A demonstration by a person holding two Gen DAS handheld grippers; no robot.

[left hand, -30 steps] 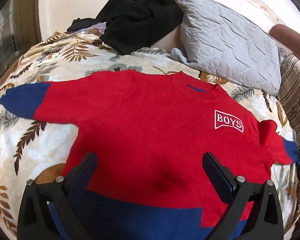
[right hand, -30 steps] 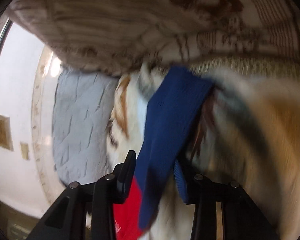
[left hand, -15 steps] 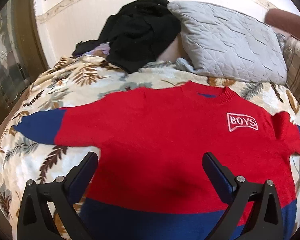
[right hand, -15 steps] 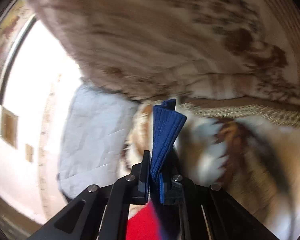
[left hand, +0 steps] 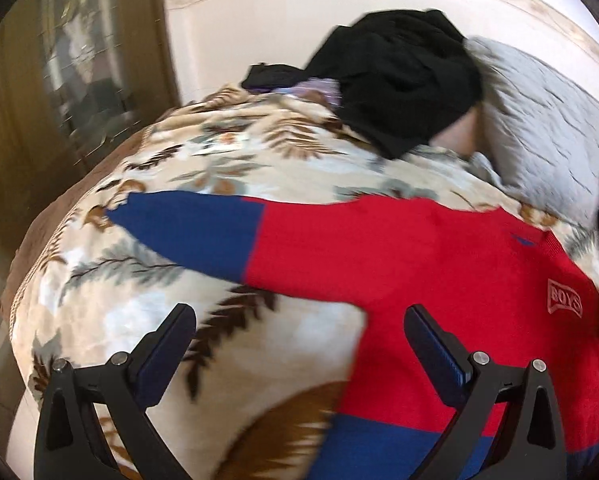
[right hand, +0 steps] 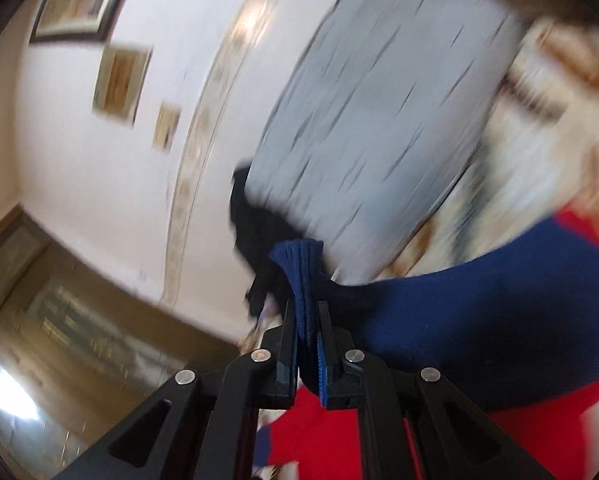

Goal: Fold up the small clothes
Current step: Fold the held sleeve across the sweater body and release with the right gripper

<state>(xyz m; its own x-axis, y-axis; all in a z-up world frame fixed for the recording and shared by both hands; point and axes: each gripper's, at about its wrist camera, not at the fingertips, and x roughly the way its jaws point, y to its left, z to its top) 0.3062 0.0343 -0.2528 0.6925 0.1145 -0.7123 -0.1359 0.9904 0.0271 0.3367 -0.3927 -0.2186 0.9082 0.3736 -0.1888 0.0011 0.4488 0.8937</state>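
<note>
A red sweater [left hand: 439, 272] with blue cuffs, a blue hem and a white BOYS patch lies flat on a leaf-patterned blanket [left hand: 235, 152]. Its left sleeve [left hand: 195, 224] stretches out to the left. My left gripper [left hand: 299, 332] hangs open above the blanket just below that sleeve, nothing between its fingers. In the right wrist view my right gripper [right hand: 307, 320] is shut on the blue cuff [right hand: 299, 272] of the other sleeve, lifted off the bed; the blue sleeve [right hand: 479, 312] trails to the right, red cloth [right hand: 319, 428] below. That raised cuff shows dark at the right edge of the left wrist view.
A heap of black clothes [left hand: 403, 80] lies at the head of the bed beside a grey quilted pillow [left hand: 547, 120]. A white wall with small pictures [right hand: 119, 80] stands behind. A dark wooden cabinet [left hand: 59, 80] stands left of the bed.
My right gripper closed on the blue cuff and swung it up off the bed toward the pillow. My left gripper slid left, from over the sweater's body to beside its left sleeve.
</note>
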